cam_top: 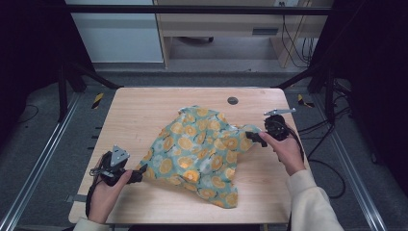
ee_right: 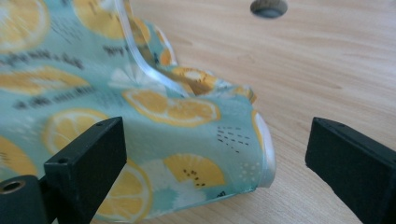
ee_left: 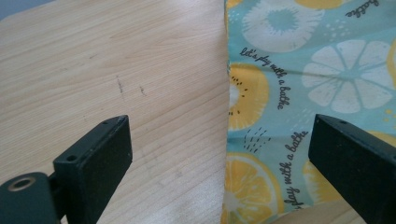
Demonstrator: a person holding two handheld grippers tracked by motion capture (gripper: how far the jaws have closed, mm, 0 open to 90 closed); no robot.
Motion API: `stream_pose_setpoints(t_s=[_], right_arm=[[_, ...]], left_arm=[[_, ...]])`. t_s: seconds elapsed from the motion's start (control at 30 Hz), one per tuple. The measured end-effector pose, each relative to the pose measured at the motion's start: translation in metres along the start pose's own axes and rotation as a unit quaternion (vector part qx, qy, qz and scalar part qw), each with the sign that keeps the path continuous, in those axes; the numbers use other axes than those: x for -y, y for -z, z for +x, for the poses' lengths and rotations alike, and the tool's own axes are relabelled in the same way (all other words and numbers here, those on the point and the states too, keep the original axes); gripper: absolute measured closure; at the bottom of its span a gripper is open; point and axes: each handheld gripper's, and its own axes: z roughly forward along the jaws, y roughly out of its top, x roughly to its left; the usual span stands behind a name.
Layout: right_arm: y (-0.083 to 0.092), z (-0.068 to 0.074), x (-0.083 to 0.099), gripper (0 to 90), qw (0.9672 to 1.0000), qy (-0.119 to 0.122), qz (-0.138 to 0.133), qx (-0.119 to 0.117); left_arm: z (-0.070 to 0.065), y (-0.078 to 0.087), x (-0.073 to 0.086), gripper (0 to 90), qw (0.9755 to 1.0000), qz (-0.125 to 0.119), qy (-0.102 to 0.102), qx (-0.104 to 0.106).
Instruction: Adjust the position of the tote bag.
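A teal cloth (cam_top: pixel 199 151) printed with yellow citrus slices lies crumpled across the middle of the wooden table (cam_top: pixel 139 110). My left gripper (cam_top: pixel 139 172) sits at the cloth's near-left edge, open, with the cloth's edge (ee_left: pixel 280 116) between its jaws but not pinched. At the cloth's right end my right gripper (cam_top: pixel 255 138) is open too. Its own view shows a cloth corner (ee_right: pixel 187 140) with a white hem lying between the wide-apart jaws.
A round dark grommet hole (cam_top: pixel 232 100) is set in the table near the far edge, also visible as a hole (ee_right: pixel 268 7) in the right gripper view. Bare wood surrounds the cloth. Black frame posts and cables stand beyond the table's right side.
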Motion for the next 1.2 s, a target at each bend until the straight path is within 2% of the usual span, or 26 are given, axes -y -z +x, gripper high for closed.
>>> stream_pose_setpoints(t_s=[0.03, 0.13, 0.27, 0.3, 0.33, 0.37, 0.4, 0.47, 0.5, 0.53, 0.57, 0.6, 0.63, 0.73, 0.8, 0.83, 0.9, 0.97, 1.0, 1.03, 1.07, 1.13, 1.17, 1.2], right_arm=[[-0.009, -0.001, 0.004, 5.6, 0.9999, 0.006, 0.015, 0.000], [-0.019, -0.001, 0.019, 5.4, 0.9995, 0.011, 0.025, -0.015], [-0.026, 0.000, 0.030, 9.6, 0.9991, 0.023, 0.032, -0.018], [-0.028, 0.002, 0.034, 22.8, 0.9987, 0.029, 0.037, -0.018], [-0.028, 0.002, 0.034, 22.8, 0.9987, 0.029, 0.037, -0.018], [-0.028, 0.006, 0.035, 38.6, 0.9986, 0.037, 0.033, -0.019], [-0.028, 0.006, 0.035, 38.6, 0.9986, 0.037, 0.033, -0.019], [-0.026, 0.009, 0.035, 57.0, 0.9980, 0.050, 0.032, -0.021], [-0.024, 0.013, 0.034, 70.5, 0.9978, 0.055, 0.028, -0.025], [-0.024, 0.013, 0.034, 70.5, 0.9978, 0.055, 0.028, -0.025], [-0.021, 0.016, 0.033, 81.5, 0.9977, 0.058, 0.017, -0.030], [-0.021, 0.016, 0.033, 81.5, 0.9977, 0.058, 0.017, -0.030], [-0.018, 0.021, 0.031, 86.5, 0.9977, 0.060, 0.014, -0.030], [-0.013, 0.026, 0.029, 88.4, 0.9976, 0.061, 0.005, -0.031], [0.000, 0.037, 0.023, 88.8, 0.9961, 0.074, -0.024, -0.042], [0.000, 0.037, 0.023, 88.8, 0.9961, 0.074, -0.024, -0.042], [0.013, 0.053, 0.017, 89.0, 0.9927, 0.092, -0.053, -0.057], [0.019, 0.064, 0.014, 89.0, 0.9902, 0.105, -0.066, -0.066], [0.021, 0.069, 0.013, 88.9, 0.9889, 0.111, -0.070, -0.070], [0.021, 0.069, 0.013, 88.9, 0.9889, 0.111, -0.070, -0.070], [0.022, 0.071, 0.012, 88.9, 0.9879, 0.116, -0.072, -0.073], [0.018, 0.079, 0.012, 88.8, 0.9870, 0.131, -0.065, -0.068], [0.017, 0.079, 0.012, 88.7, 0.9865, 0.135, -0.065, -0.066], [0.017, 0.079, 0.012, 88.7, 0.9865, 0.135, -0.065, -0.066]], left_arm=[[0.000, 0.000, 0.000, 6.1, 1.0000, 0.000, -0.003, 0.000], [0.000, 0.000, -0.001, 6.1, 1.0000, -0.001, -0.002, 0.000], [0.000, 0.001, -0.001, 6.1, 1.0000, -0.003, -0.001, -0.001], [0.000, 0.001, -0.001, 6.1, 1.0000, -0.004, -0.001, -0.001], [0.000, 0.002, -0.001, 6.1, 1.0000, -0.005, -0.002, -0.002], [0.000, 0.003, -0.001, 6.1, 1.0000, -0.006, -0.003, -0.002], [0.000, 0.003, -0.002, 6.1, 1.0000, -0.008, -0.004, -0.002], [0.000, 0.003, -0.002, 6.1, 1.0000, -0.007, -0.006, -0.002], [0.000, 0.002, -0.002, 6.1, 1.0000, -0.006, -0.006, -0.001], [0.000, 0.002, -0.002, 6.1, 1.0000, -0.006, -0.006, 0.000], [0.001, 0.002, -0.002, 6.2, 1.0000, -0.006, -0.004, 0.001], [0.001, 0.002, -0.002, 6.3, 1.0000, -0.006, -0.004, 0.001], [0.001, 0.002, -0.002, 6.3, 1.0000, -0.007, -0.003, 0.002], [0.002, 0.003, -0.005, 7.1, 0.9999, -0.010, 0.000, 0.005], [0.004, 0.003, -0.009, 7.6, 0.9999, -0.015, 0.004, 0.006], [0.004, 0.003, -0.013, 7.6, 0.9998, -0.019, 0.004, 0.006], [0.006, 0.003, -0.025, 7.7, 0.9996, -0.026, 0.006, 0.014], [0.007, 0.002, -0.030, 7.7, 0.9994, -0.027, 0.006, 0.019], [0.008, -0.004, -0.041, 7.7, 0.9989, -0.028, 0.015, 0.034], [0.008, -0.004, -0.041, 7.8, 0.9989, -0.028, 0.015, 0.034], [0.007, -0.011, -0.051, 7.8, 0.9986, -0.022, 0.015, 0.046], [0.006, -0.023, -0.064, 7.7, 0.9985, -0.014, 0.007, 0.052], [0.004, -0.036, -0.080, 7.7, 0.9981, -0.009, 0.011, 0.061], [0.004, -0.036, -0.080, 7.7, 0.9981, -0.009, 0.011, 0.061]])
